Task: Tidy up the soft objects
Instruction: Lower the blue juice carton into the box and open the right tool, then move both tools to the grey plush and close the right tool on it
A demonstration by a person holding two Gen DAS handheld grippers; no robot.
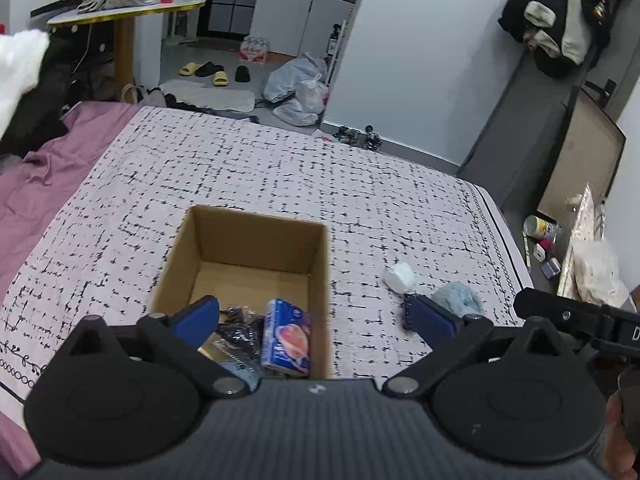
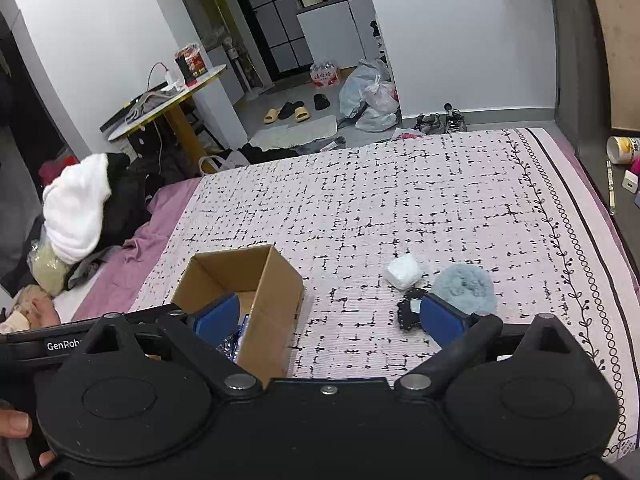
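Left gripper (image 1: 316,318): jaws spread wide, nothing between the blue pads; poised over the near edge of the box.
Right gripper (image 2: 330,316): jaws wide apart, empty; left pad over the box, right pad over the dark item.
Box (image 1: 316,264): open cardboard, upright on the bedspread.
In box: blue pack (image 1: 287,338) with a pink picture, standing against the right wall; dark crinkled bag (image 1: 240,334) beside it on the left.
White wad (image 2: 403,272): on the bedspread, right of the box, apart from it.
Blue fluff (image 2: 466,288): just right of the white wad, near the patterned border.
Dark item (image 2: 410,312): small, black, studded edge; touching the fluff's near left side.
Bedspread (image 2: 400,192): pale with black dashes, over a mauve sheet (image 2: 152,236).
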